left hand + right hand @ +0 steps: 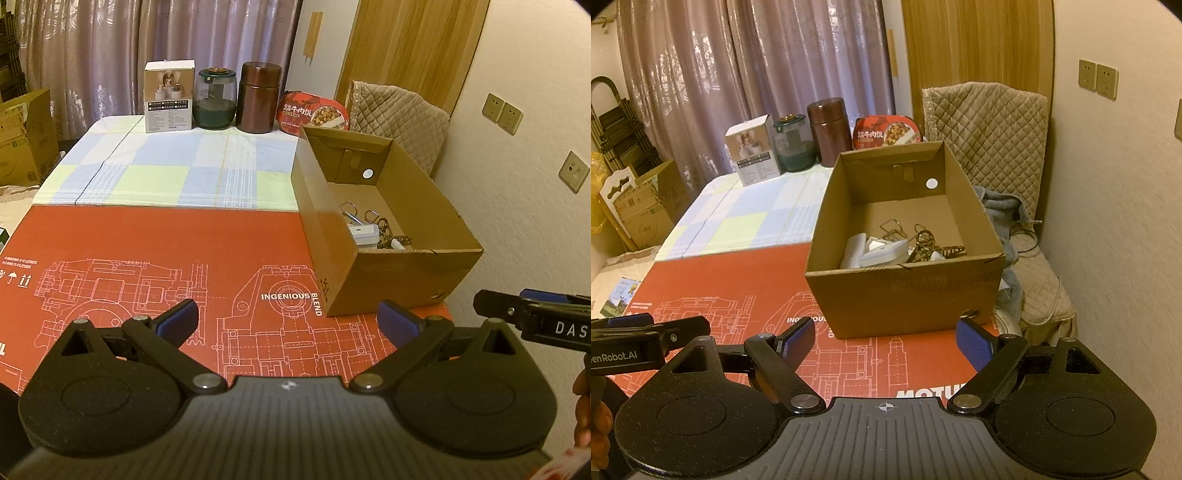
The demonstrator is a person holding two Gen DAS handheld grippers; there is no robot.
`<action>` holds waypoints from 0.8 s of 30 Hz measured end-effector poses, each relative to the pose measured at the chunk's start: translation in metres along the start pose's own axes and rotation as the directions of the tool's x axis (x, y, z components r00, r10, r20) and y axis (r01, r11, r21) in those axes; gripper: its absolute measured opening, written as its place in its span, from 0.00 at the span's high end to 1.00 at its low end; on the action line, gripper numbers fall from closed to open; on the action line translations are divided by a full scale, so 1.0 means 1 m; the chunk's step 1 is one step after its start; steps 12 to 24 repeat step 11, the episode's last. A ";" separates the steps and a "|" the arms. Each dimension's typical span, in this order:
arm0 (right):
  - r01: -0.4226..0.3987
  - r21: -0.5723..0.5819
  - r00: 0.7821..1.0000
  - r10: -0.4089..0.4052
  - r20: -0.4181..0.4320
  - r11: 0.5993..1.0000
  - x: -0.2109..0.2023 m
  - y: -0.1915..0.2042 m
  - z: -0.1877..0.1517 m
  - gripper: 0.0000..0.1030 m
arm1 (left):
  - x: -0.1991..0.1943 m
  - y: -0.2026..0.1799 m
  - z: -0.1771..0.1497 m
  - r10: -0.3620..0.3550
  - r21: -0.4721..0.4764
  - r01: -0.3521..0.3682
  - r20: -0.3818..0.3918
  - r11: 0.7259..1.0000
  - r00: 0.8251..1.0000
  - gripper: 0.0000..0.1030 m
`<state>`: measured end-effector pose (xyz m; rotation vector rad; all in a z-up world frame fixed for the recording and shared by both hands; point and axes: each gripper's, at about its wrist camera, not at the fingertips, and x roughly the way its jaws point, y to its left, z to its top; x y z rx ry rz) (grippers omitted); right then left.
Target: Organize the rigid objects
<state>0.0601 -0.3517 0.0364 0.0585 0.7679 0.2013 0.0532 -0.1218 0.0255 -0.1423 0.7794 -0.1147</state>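
An open cardboard box (417, 273) (905, 291) stands on the red printed board (147, 240) (738, 280) at the table's right side. Inside it lie white plastic items (879, 253), metal clips (892, 229) and a brown patterned hair clip (951, 252). My left gripper (288, 321) hovers open over the red board, left of the box, with nothing between its blue pads. Just in front of the box's near wall my right gripper (886, 341) is open and holds nothing. Each gripper's tip shows at the edge of the other's view.
Along the table's far edge stand a white carton (169, 96) (753, 155), a green glass jar (216, 99) (793, 144), a brown canister (258, 96) (827, 131) and a red meal tub (314, 112) (886, 133). A quilted chair (997, 147) sits right of the table; cardboard boxes (26, 136) left.
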 end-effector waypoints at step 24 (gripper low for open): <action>0.002 0.001 1.000 -0.002 0.000 1.000 0.001 0.000 -0.002 0.22 | 0.001 -0.001 -0.003 -0.024 0.009 0.024 0.001 1.000 1.000 0.01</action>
